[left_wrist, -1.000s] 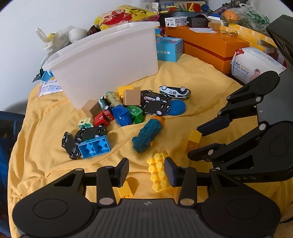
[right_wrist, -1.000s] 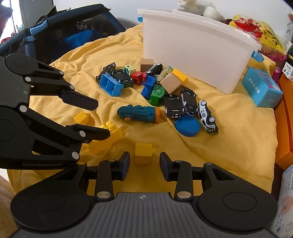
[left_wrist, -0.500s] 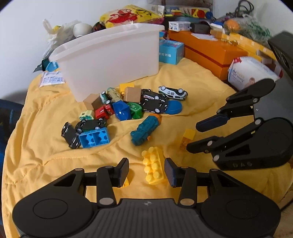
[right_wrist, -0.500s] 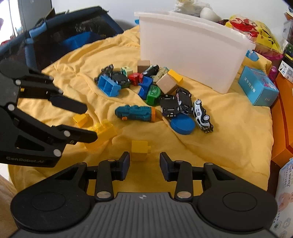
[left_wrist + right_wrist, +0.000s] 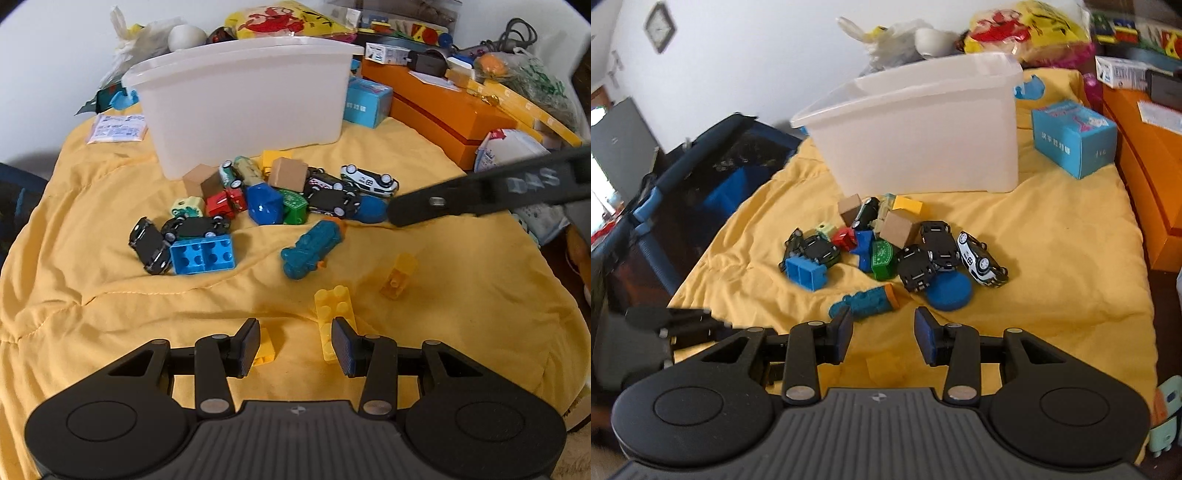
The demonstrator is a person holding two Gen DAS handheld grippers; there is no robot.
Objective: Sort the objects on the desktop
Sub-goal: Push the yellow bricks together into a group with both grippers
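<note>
A pile of toy cars and blocks lies on a yellow blanket in front of a white plastic bin. A teal toy lies nearer. My left gripper is open and empty, low over the blanket; a long yellow brick lies by its right finger, a small yellow brick behind its left finger. Another yellow brick lies to the right. My right gripper is open and empty, above a yellow brick, with the teal toy just beyond. The pile and the bin show there too.
A blue box and orange boxes with clutter stand at the right. A dark blue mesh frame borders the blanket's left edge. A white packet lies at the right. A leaflet lies left of the bin.
Both grippers have pulled back and risen. The right gripper has swung up and toward the pile, blurred in the left wrist view. The toys have not moved.
</note>
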